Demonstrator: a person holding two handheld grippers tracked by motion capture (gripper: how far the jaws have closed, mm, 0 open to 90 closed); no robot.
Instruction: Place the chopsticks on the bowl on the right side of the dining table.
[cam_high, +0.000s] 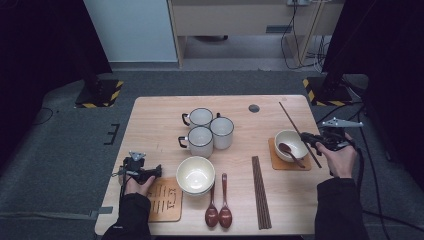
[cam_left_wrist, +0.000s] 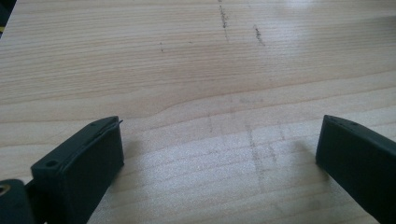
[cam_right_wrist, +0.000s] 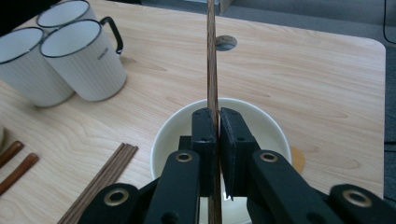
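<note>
A light wooden table is seen on grey carpet in the centre of the high view; at its right side a chopstick is pinched between the pressed-together jaws of the right gripper, held above a white bowl with a spoon that sits on a coaster; at lower left the left gripper is held over bare wood with jaws spread and nothing between them; three mugs are grouped at upper centre.
</note>
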